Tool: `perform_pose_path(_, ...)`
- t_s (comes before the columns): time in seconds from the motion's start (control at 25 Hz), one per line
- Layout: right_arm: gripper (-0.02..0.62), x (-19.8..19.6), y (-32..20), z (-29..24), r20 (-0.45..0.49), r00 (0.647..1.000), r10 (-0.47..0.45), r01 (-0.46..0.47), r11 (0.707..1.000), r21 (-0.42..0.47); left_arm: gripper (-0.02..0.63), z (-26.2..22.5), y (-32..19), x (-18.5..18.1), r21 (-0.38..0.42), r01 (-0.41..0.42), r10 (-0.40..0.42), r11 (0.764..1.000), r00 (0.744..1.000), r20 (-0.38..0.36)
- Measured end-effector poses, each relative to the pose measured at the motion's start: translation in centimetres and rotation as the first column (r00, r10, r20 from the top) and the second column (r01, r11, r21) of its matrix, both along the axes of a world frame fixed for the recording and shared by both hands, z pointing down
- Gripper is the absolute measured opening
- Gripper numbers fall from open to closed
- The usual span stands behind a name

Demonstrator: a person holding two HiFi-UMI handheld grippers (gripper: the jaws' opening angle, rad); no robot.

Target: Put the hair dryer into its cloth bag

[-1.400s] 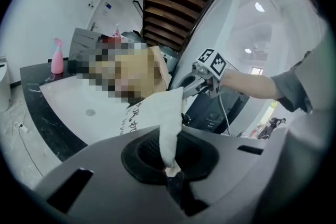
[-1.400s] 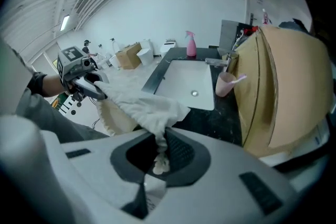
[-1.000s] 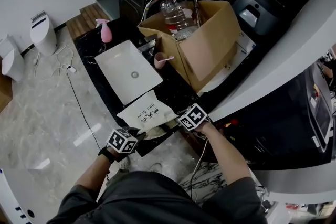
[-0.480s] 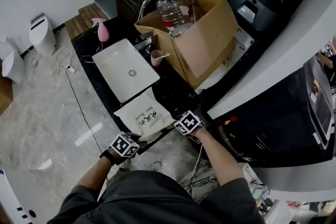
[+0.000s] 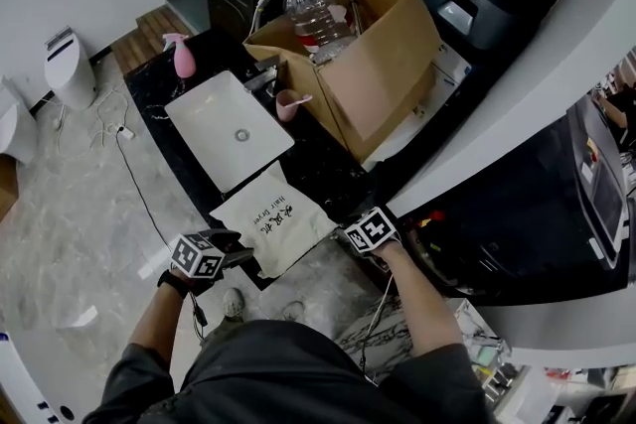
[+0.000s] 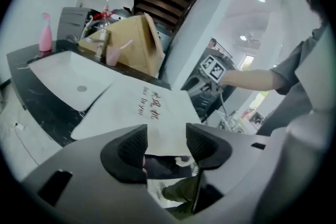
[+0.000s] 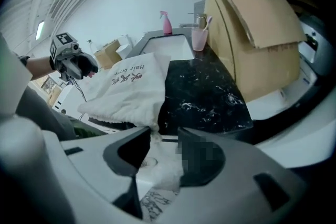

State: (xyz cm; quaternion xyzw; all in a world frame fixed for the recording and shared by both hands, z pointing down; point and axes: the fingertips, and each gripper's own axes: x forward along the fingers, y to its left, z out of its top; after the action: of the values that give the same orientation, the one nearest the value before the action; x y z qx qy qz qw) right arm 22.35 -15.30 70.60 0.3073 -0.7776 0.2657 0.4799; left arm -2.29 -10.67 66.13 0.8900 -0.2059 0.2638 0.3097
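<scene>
Item: cloth bag (image 5: 273,225), flat on black surface (image 5: 333,174), at its near edge. Your L gripper (image 6: 166,138): jaws apart, just been opening, nothing pinched; bag edge just ahead of it. Your R gripper (image 7: 164,140): jaws apart, just been opening; bag corner loose betw. them.

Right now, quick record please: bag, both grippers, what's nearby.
bag: lying on counter at its near edge, beside sink
left gripper: open, jaws have just been opening, nothing pinched, bag edge just ahead
right gripper: open, jaws have just been opening, bag corner cloth between them
dryer: not in sight
behind: box on counter
</scene>
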Motion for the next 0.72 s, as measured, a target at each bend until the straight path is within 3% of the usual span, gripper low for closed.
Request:
perform_pose_path(0.12, 0.153, 2.0, 0.1, -1.0, -0.03, 0.991, 0.134, -0.132, 0.99, 0.053, 0.227, 0.0, -4.4, -1.4, 0.111, 0.069, -0.076, 0.991, 0.995, 0.065)
perform_pose_path(0.2, 0.153, 2.7, 0.6, -2.4, 0.039, 0.961, 0.275, -0.277, 0.958, 0.079, 0.225, 0.3, -6.6, -1.6, 0.184, 0.064, -0.087, 0.981, 0.989, 0.12)
perform_pose_path(0.28, 0.153, 0.9, 2.5, -4.5, 0.246, 0.881, 0.405, -0.419, 0.908, 0.005, 0.225, 0.6, -8.3, -1.6, 0.239, 0.044, -0.086, 0.97, 0.983, 0.165)
perform_pose_path(0.36, 0.153, -3.9, 5.7, -6.0, 0.452, 0.761, 0.466, -0.453, 0.88, -0.144, 0.222, 1.0, -9.3, -1.4, 0.275, 0.011, -0.07, 0.961, 0.977, 0.204)
perform_pose_path(0.4, 0.153, -6.6, 7.5, -6.3, 0.513, 0.713, 0.478, -0.44, 0.875, -0.203, 0.222, 1.3, -9.6, -1.2, 0.288, -0.007, -0.059, 0.958, 0.974, 0.221)
perform_pose_path(0.52, 0.165, -13.3, 10.9, -4.6, 0.575, 0.625, 0.528, -0.426, 0.848, -0.315, 0.218, 2.1, -10.2, -1.0, 0.303, -0.04, -0.036, 0.952, 0.97, 0.24)
perform_pose_path(0.64, 0.206, -16.6, 10.9, -2.4, 0.575, 0.542, 0.613, -0.476, 0.788, -0.391, 0.214, 2.9, -10.5, -0.8, 0.301, -0.059, -0.016, 0.952, 0.971, 0.239)
perform_pose_path(0.72, 0.207, -17.2, 10.2, -1.2, 0.55, 0.523, 0.651, -0.521, 0.755, -0.399, 0.21, 3.2, -10.8, -0.9, 0.297, -0.074, 0.0, 0.952, 0.971, 0.241)
